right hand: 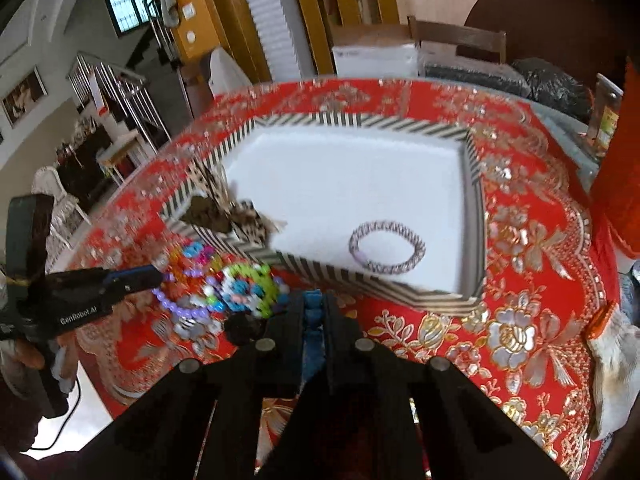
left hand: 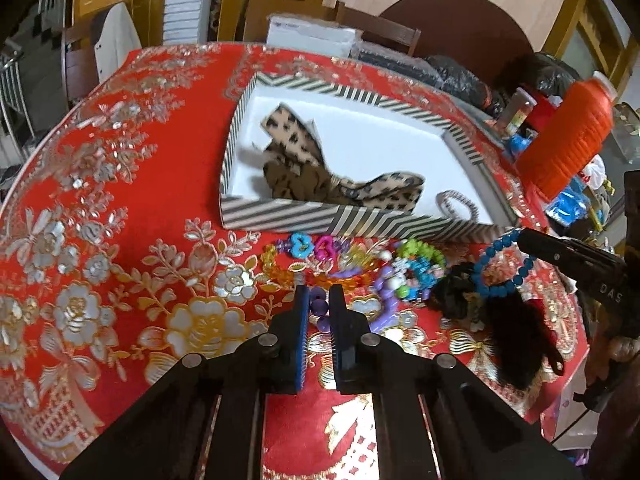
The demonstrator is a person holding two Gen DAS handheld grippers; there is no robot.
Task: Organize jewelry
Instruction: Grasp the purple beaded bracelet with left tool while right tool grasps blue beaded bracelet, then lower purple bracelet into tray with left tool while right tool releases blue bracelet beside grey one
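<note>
So far the striped box held only a leopard-print bow and one woven bracelet. In front of the box, the left gripper pinched purple beads, the right gripper clenched a blue bead bracelet, and a bead pile remained.

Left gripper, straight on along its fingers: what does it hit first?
The left gripper is already shut on a purple bead bracelet. Straight ahead lie the orange and pink plastic charms on the red tablecloth, then probably the striped box wall. Depth is uncertain.
</note>
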